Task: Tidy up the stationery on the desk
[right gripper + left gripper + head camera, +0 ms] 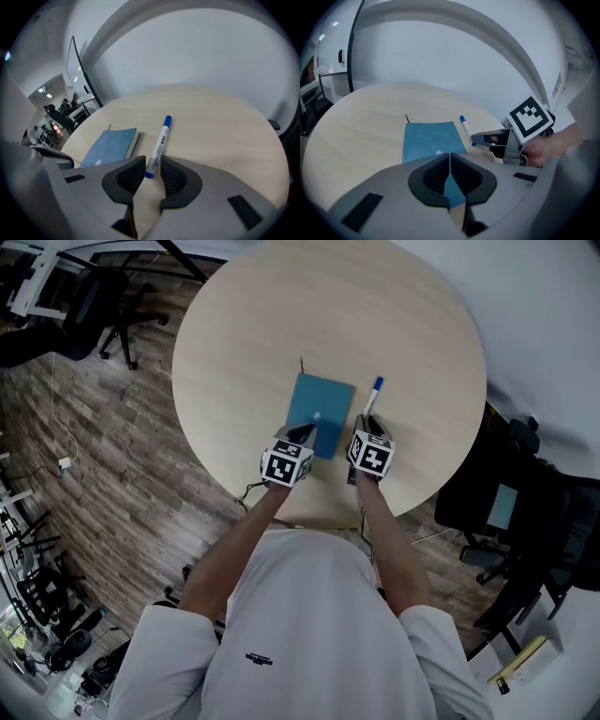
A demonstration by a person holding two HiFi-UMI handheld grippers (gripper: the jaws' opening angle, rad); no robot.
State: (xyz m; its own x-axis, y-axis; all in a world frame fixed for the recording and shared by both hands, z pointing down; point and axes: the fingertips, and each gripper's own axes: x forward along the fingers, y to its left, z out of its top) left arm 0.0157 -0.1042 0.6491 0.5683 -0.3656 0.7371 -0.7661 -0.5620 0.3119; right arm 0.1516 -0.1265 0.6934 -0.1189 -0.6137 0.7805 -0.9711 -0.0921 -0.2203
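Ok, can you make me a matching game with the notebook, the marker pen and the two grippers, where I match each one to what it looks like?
Things:
1. notebook
2. marker pen
3. left gripper
4. right gripper

Descriptions:
A. jaws apart, with the pen's end between them
B. white body with a blue cap
C. blue cover, lying flat
D. jaws together

Right pairs: 1-C, 2-B, 3-D, 4-A.
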